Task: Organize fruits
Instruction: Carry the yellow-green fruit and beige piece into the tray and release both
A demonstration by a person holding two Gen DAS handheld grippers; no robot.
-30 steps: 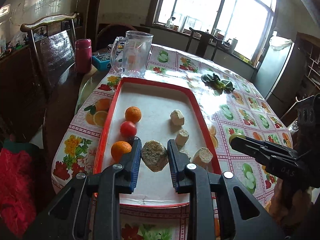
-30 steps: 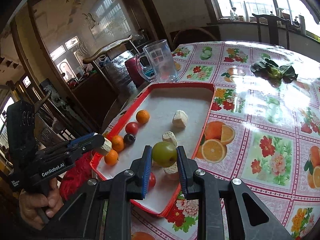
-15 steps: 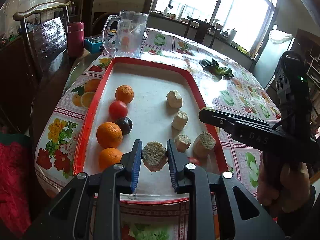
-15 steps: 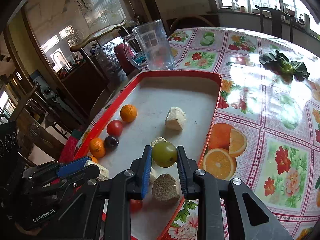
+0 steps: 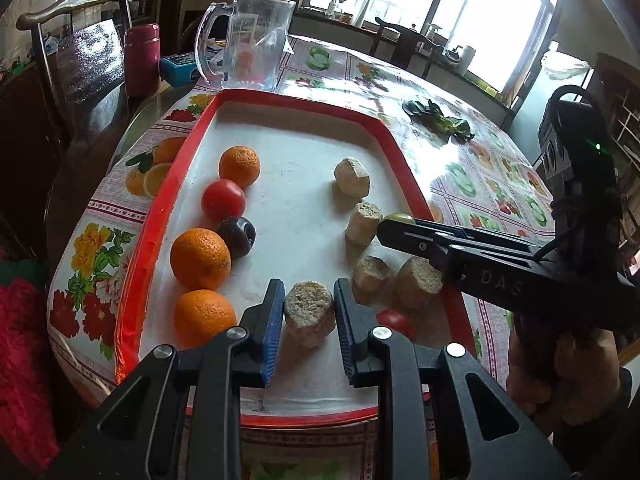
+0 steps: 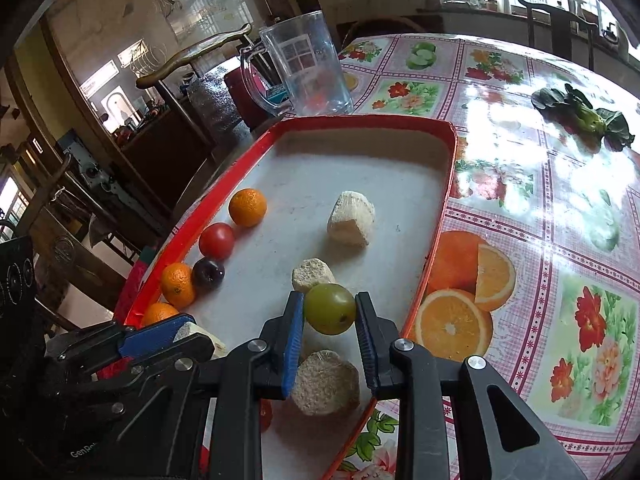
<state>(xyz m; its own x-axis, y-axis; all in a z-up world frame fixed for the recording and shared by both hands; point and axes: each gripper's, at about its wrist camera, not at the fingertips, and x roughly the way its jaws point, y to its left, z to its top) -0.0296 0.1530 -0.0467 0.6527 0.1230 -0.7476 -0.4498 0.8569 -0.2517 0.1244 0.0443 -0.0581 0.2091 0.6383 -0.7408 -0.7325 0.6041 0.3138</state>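
Both loads have descended toward the tray (image 5: 160, 208) since the earlier frames, each clamped as before. Right hand-held gripper (image 6: 330, 320): jaws narrow, pads pressing both sides of a green fruit (image 6: 330, 309). The fruit hangs just above the tray's right half, directly over the column of pale chunks, with one chunk (image 6: 313, 275) just beyond it and another (image 6: 325, 376) below the jaws. The fruit row lies to the left from this gripper, along the tray's left rim, running near-to-far: orange (image 5: 200, 258), plum (image 5: 239, 237), tomato (image 5: 223, 200), far orange (image 5: 239, 167), plus a near orange (image 5: 204, 316). Judged, the coming move is a leftward transfer across the tray to join that row; the left hand is nearer the row, but it is occupied.

Left hand-held gripper (image 5: 308, 312): jaws narrow, holding a rough chunk (image 5: 309, 310) low over the tray's near centre, long axis roughly upright. The chunk column lies just to its right.

Materials:
- Green fruit: smooth, round, glossy; likely to roll once released.
- Oranges: dimpled skin. Tomato and plum: smooth.
- Chunks: pale, fibrous, faceted, with flat cut ends; likely stable when set down.
- Tray: red rim, matt white floor.
- Surface (image 6: 540, 200): glossy fruit-print oilcloth, carrying a clear jug (image 5: 246, 44) and leafy greens (image 6: 588, 116) beyond the tray.
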